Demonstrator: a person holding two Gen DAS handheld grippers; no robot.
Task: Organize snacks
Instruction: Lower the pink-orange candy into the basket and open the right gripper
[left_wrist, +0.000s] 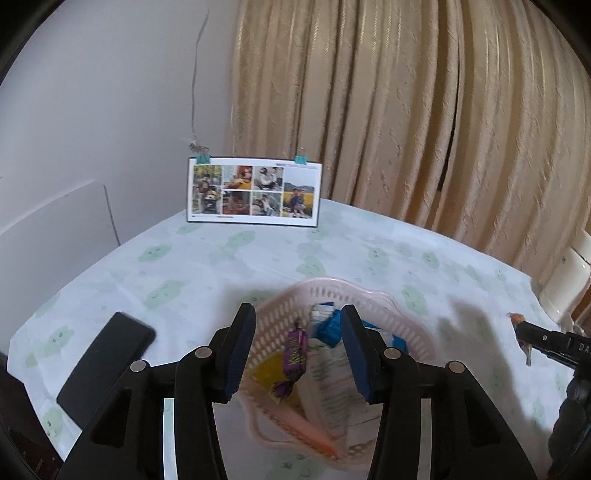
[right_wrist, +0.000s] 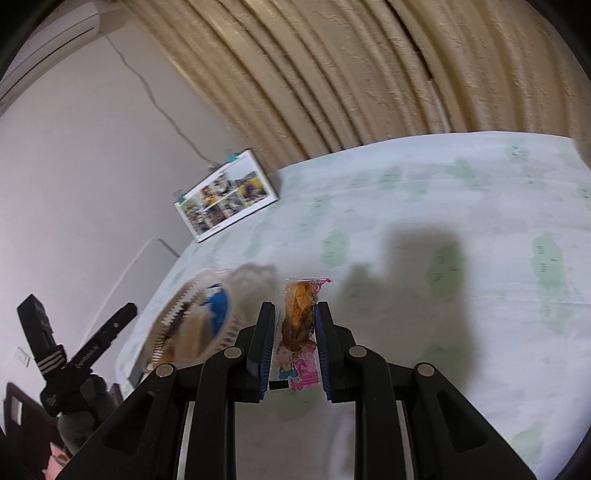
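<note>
The right tool (right_wrist: 294, 347) is closed on a clear snack packet (right_wrist: 298, 332) with brown pieces inside and a pink cartoon print at its lower end, held lifted off the counter (right_wrist: 461, 229) to the right of the pink basket (right_wrist: 173, 325), not yet over it. The left tool (left_wrist: 297, 354) is spread wide and holds nothing, its blue pads hovering over the near half of the pink basket. Inside the basket lie a purple wrapped candy (left_wrist: 293, 360), a blue packet (left_wrist: 328, 326), a white printed packet (left_wrist: 328, 384) and something yellow underneath, so the sorting looks well along; judging from this, what remains is to carry the held packet over and drop it in, and no other loose snack shows on the counter around the basket. The left wrist view alone shows the basket's contents clearly, along with a black phone-like slab (left_wrist: 107, 363) left of the basket and a photo calendar (left_wrist: 254, 194) beyond it. The right wrist view alone shows the held packet's print; there the basket is blurred.
</note>
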